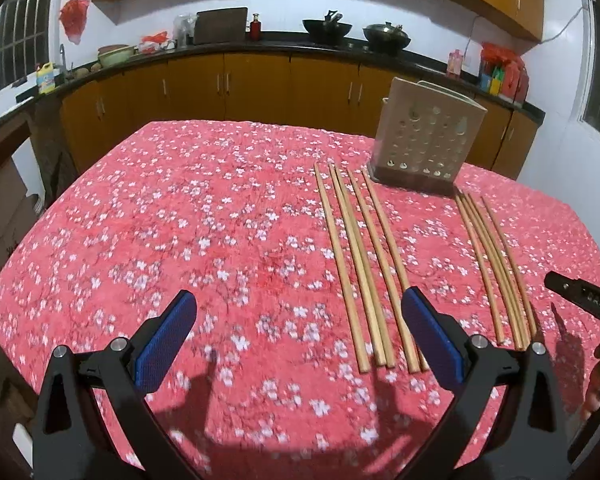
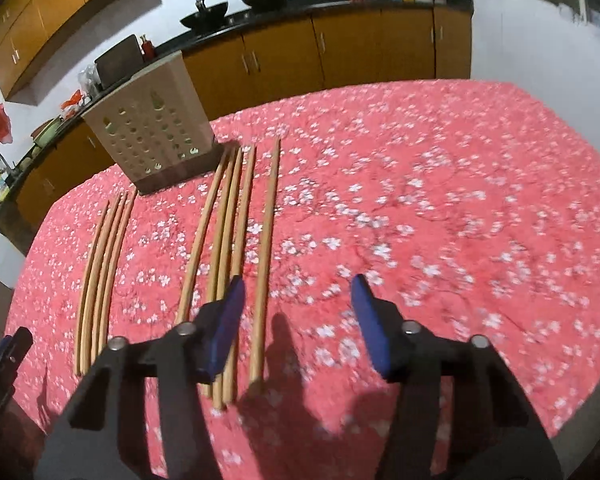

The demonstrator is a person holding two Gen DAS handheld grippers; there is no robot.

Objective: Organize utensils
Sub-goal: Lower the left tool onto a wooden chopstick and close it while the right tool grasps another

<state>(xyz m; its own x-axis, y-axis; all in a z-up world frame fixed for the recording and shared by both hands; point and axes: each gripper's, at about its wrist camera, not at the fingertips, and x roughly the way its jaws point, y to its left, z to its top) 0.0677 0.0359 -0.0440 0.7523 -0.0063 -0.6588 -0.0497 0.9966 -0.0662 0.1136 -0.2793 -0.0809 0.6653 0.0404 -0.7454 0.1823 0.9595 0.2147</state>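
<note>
Two groups of long wooden chopsticks lie on the red cloth-covered table with white blossom print [image 1: 180, 220]. In the left wrist view, the larger chopstick group [image 1: 364, 264] holds five sticks, roughly parallel, running from 12 o'clock toward 6 o'clock. The smaller chopstick group [image 1: 496, 268] lies well apart at its 3 o'clock side; its count is four in the right wrist view.

The beige perforated rectangular utensil holder on a dark base [image 1: 426, 140] stands upright at the 12 o'clock end of both groups, near the stick tips.

Left gripper [image 1: 298, 340]: black frame, blue pads, jaws spread wide, nothing between them. It hangs above the cloth at the 9 o'clock side of the larger group; its right pad overlaps the nearest stick in view.

Right gripper [image 2: 298, 320]: jaws spread apart, nothing held. Its left pad sits over the near ends of the group of five [image 2: 236, 248]; the other group [image 2: 100, 264] lies at its 9 o'clock. The holder [image 2: 152, 136] appears at 11 o'clock.

A dark countertop with wooden cabinets [image 1: 260, 76] runs behind the table.
</note>
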